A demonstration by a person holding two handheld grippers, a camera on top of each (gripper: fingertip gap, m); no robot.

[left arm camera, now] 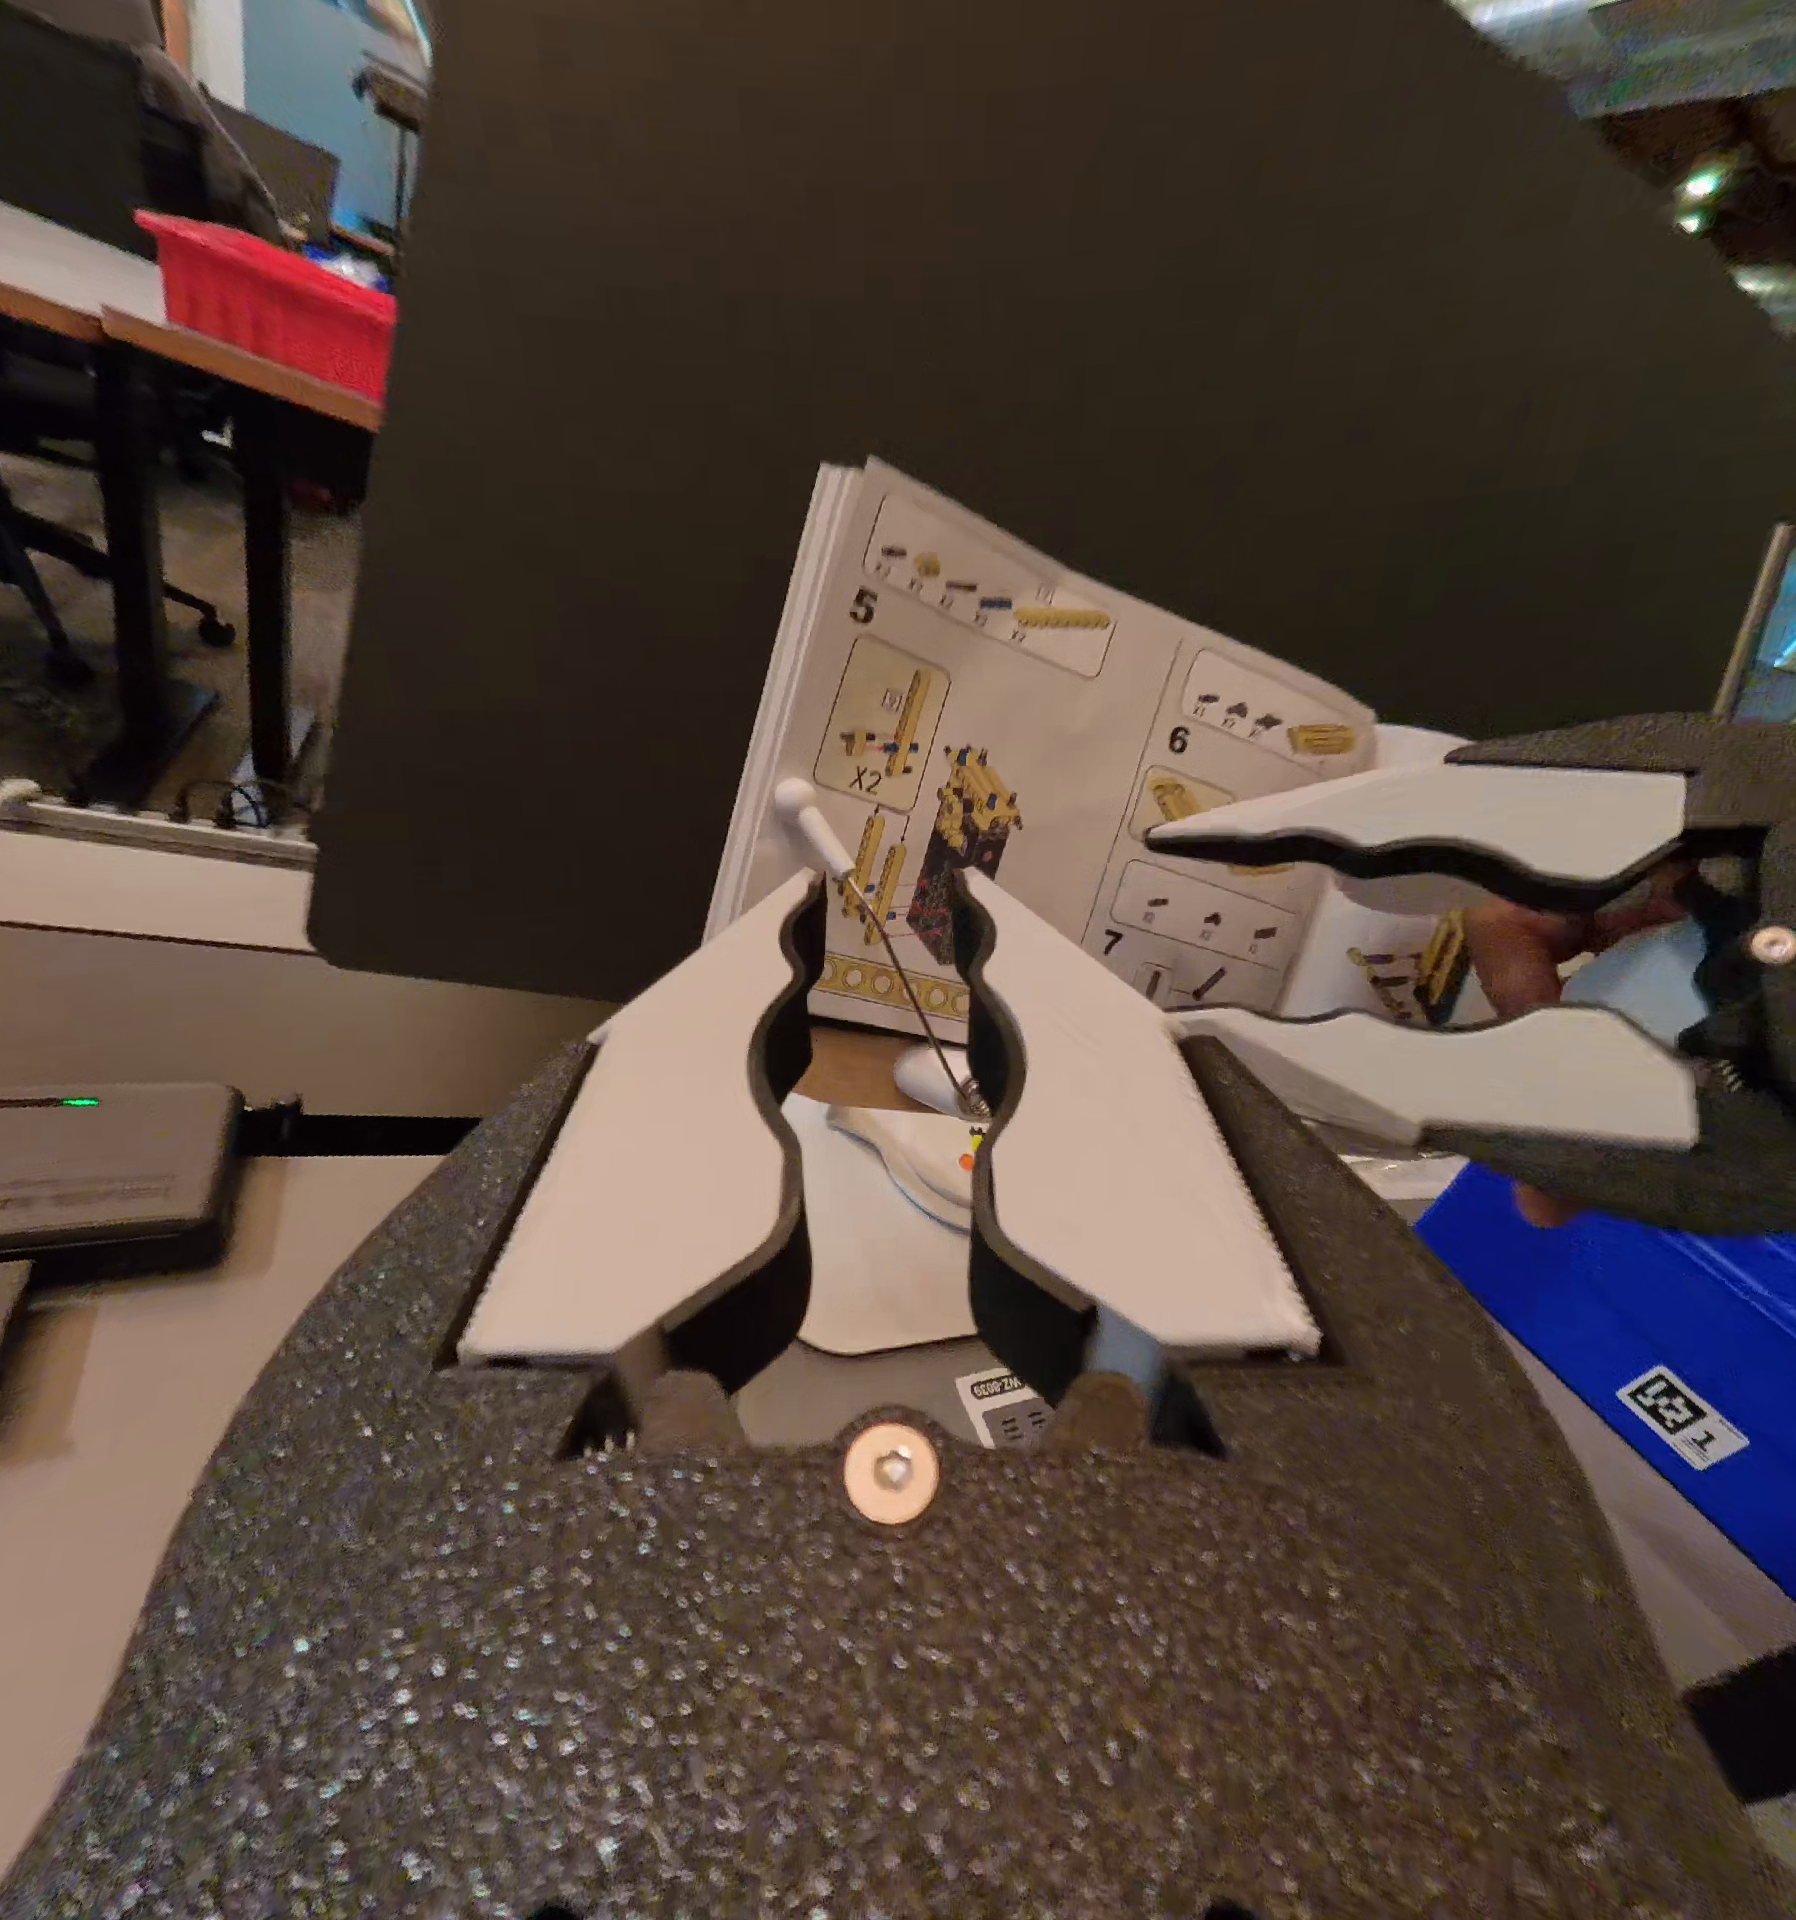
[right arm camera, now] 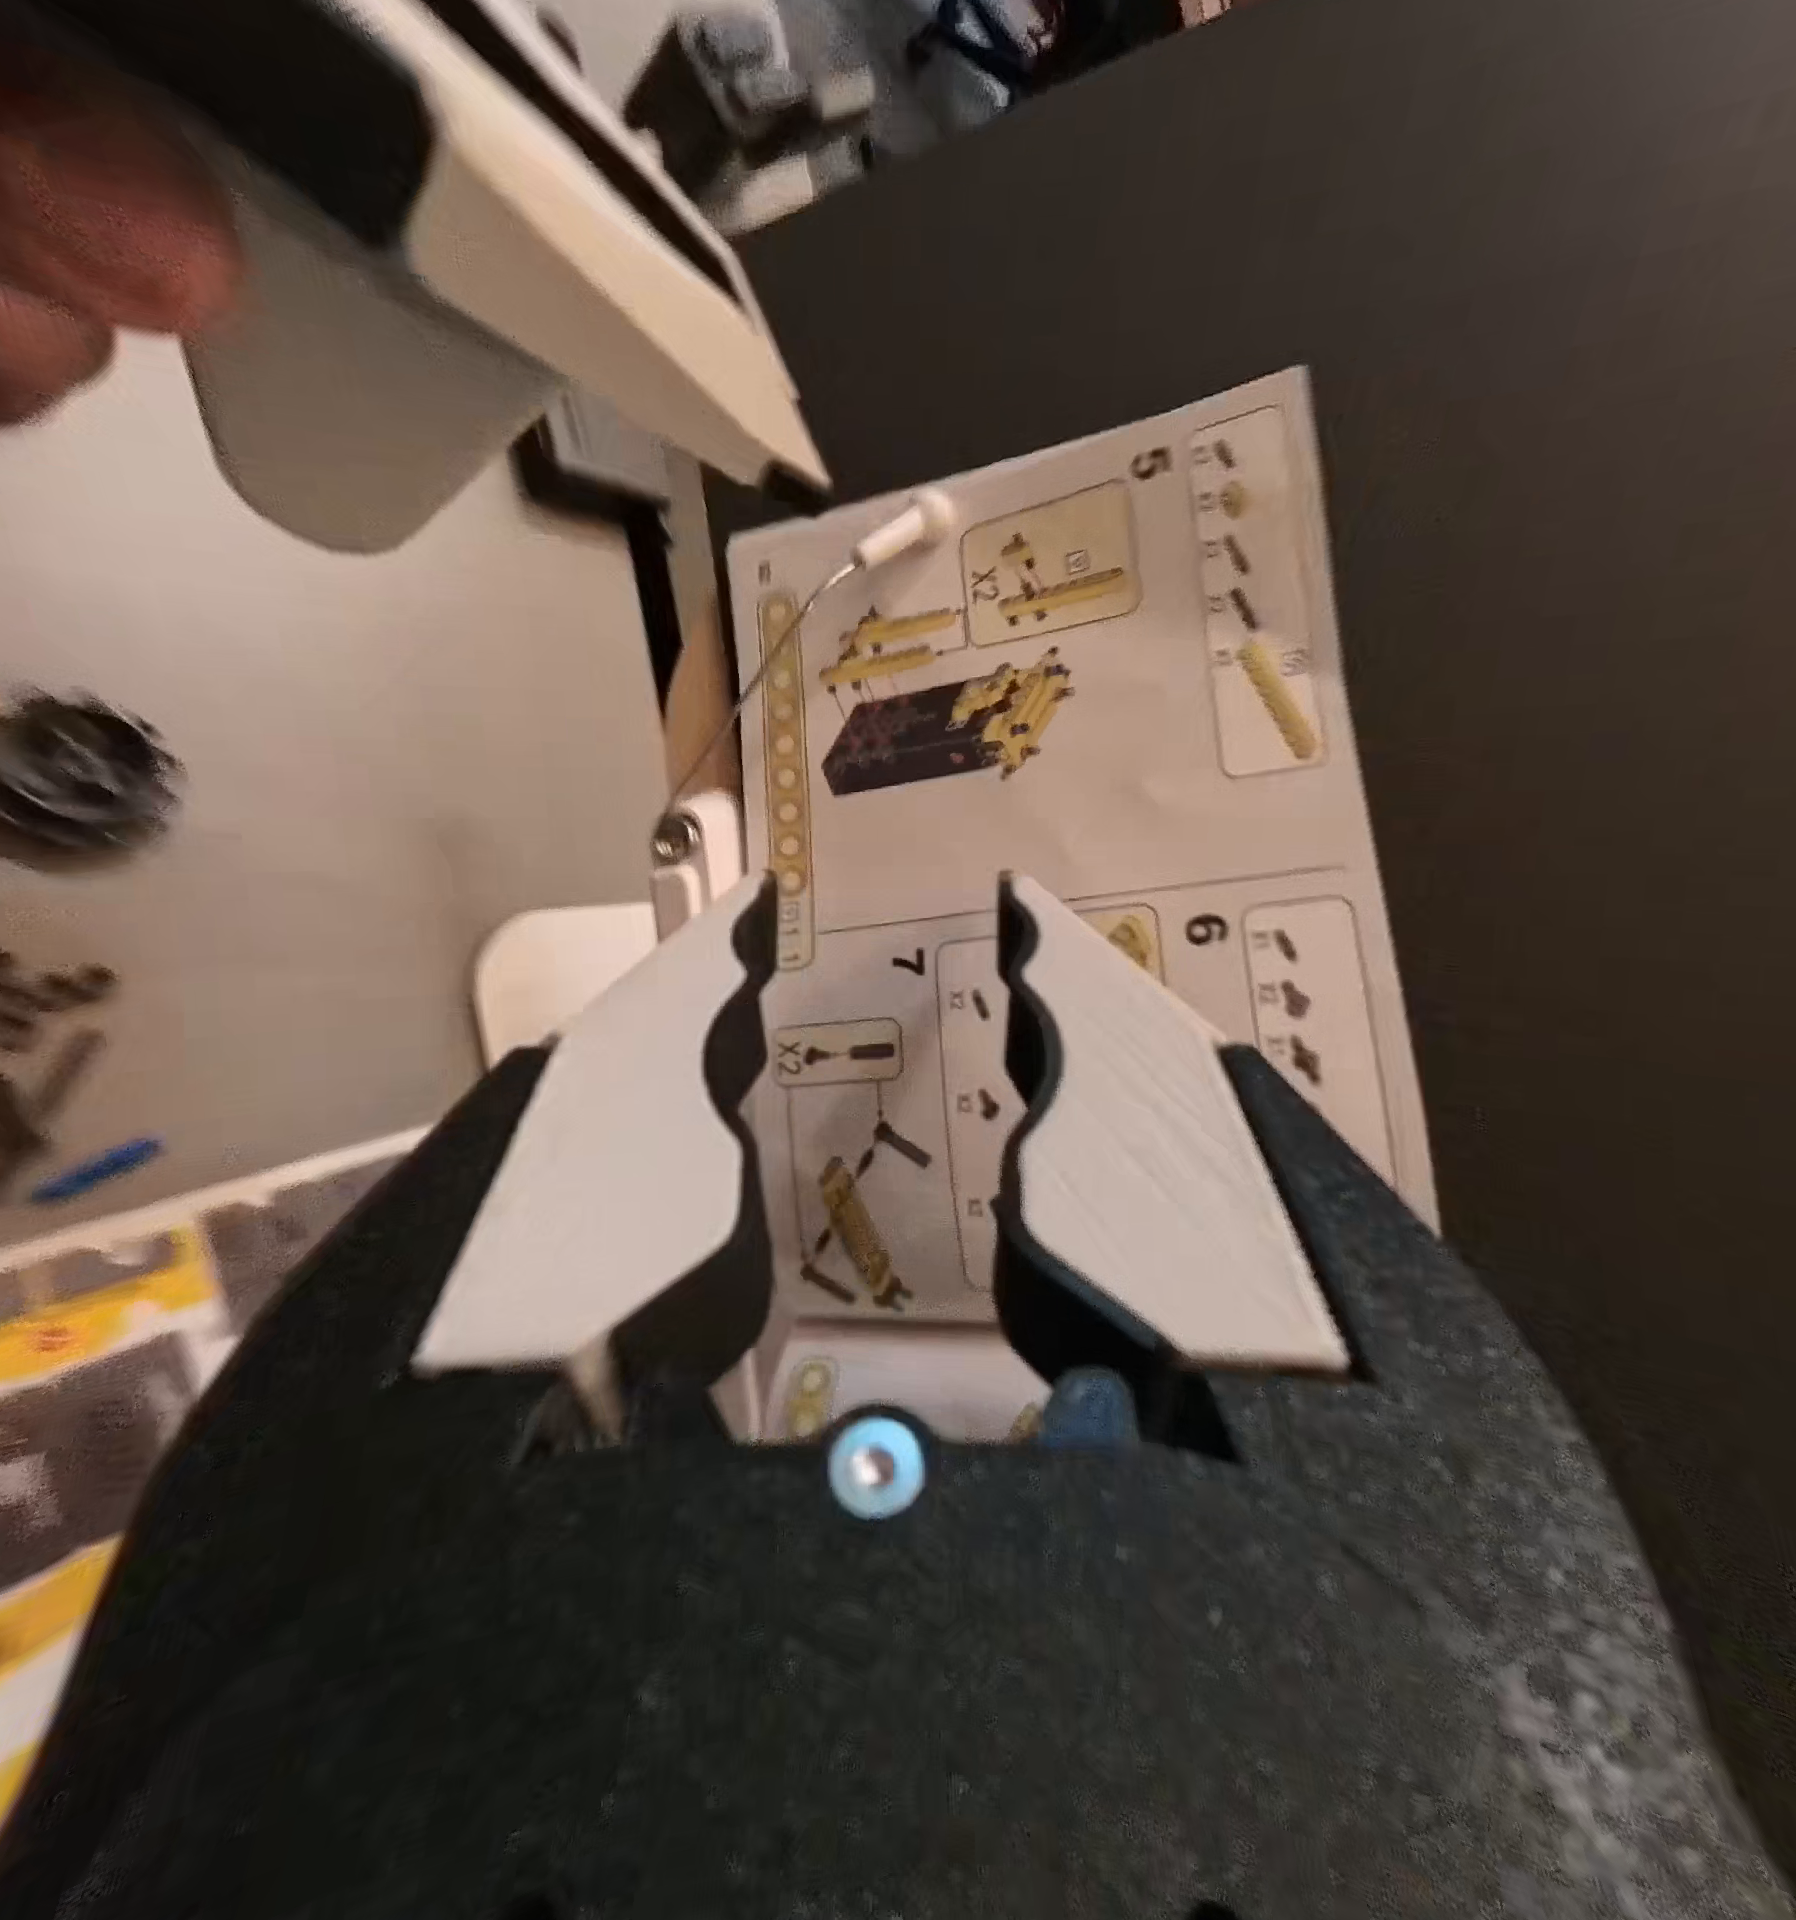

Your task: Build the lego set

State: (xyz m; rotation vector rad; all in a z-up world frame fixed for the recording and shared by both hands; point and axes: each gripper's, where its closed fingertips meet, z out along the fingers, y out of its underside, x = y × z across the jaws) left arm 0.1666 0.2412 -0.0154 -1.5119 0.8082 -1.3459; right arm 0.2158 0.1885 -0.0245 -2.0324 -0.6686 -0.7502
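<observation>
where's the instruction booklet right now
The instruction booklet stands open, propped against the black board, straight ahead of both open hand-held grippers, with a thin wire page holder across its lower left page.

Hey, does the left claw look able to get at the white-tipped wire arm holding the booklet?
Probably yes. The left claw is open and the wire arm already runs up between its fingers, nothing in between. The right claw hangs off to the side, clear of it.

I see warm, dim indoor light, soft shadows, strong wide-angle bending at my edges, right view motion-blurred on the left, booklet (left arm camera: 987, 748) sharp
</observation>
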